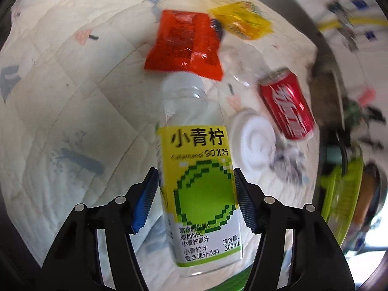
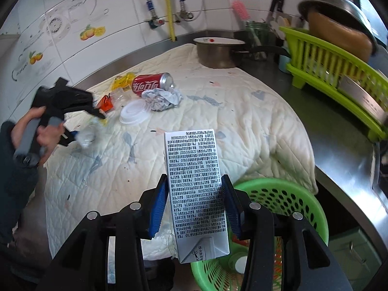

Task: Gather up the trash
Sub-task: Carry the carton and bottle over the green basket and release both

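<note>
My left gripper (image 1: 195,177) is shut on a clear plastic bottle with a yellow-green label (image 1: 200,177), held above the quilted cloth (image 1: 60,111). Beyond it lie an orange wrapper (image 1: 185,44), a yellow wrapper (image 1: 242,19), a red cola can (image 1: 286,104), a white lid (image 1: 254,138) and crumpled paper (image 1: 288,165). My right gripper (image 2: 195,186) is shut on a grey printed carton (image 2: 196,191), held over the edge of a green basket (image 2: 286,201). The can (image 2: 151,83), crumpled paper (image 2: 161,99) and lid (image 2: 133,114) also show in the right wrist view.
A metal pot (image 2: 219,52) stands at the cloth's far edge. A green dish rack (image 2: 334,77) with bowls sits on the steel counter (image 2: 339,145) at the right. The left hand and its gripper (image 2: 68,101) hover over the cloth's left side. Tiled wall with pipes behind.
</note>
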The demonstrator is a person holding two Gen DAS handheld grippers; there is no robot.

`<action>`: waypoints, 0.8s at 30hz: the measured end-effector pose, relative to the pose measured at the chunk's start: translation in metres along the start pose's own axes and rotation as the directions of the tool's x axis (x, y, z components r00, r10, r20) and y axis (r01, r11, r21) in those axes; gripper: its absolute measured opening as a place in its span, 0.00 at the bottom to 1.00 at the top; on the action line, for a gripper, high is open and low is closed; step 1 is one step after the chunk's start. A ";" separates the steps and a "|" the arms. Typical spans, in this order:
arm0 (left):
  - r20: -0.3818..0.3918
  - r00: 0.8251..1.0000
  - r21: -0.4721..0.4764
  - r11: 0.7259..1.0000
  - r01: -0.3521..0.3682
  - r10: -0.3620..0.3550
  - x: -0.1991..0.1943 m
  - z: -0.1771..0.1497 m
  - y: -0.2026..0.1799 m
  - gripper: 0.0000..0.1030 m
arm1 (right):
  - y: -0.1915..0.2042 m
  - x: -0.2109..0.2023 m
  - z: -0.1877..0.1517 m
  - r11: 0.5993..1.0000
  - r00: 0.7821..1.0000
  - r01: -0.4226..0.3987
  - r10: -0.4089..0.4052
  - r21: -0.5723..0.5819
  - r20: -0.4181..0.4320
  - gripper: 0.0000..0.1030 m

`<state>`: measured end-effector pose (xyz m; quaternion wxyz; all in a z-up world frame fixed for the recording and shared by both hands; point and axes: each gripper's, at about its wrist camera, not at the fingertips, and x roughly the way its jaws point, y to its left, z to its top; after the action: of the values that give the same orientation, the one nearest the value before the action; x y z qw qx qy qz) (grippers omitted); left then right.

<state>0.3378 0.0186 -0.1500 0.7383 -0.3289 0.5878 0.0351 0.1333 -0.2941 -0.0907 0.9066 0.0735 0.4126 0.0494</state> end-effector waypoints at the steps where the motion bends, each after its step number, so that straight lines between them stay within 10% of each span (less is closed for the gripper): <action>1: 0.002 1.000 0.041 0.999 0.009 -0.009 -0.006 -0.005 -0.001 0.59 | -0.002 -0.002 -0.003 1.000 1.000 0.007 -0.007 0.008 0.001 0.42; 8: 0.023 0.999 0.293 0.956 0.026 -0.034 -0.036 -0.049 0.000 0.58 | -0.024 -0.014 -0.034 0.994 0.998 0.067 -0.065 0.087 -0.026 0.42; 24: -0.117 0.970 0.678 0.697 0.234 -0.212 -0.075 -0.160 -0.038 0.57 | -0.089 -0.017 -0.087 0.936 0.958 0.277 -0.252 0.217 -0.135 0.42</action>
<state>0.1964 -0.0700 -0.0807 0.7971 -0.1011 0.5256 -0.2796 0.0592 -0.3766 -0.1504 0.8670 0.1208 0.4687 -0.1183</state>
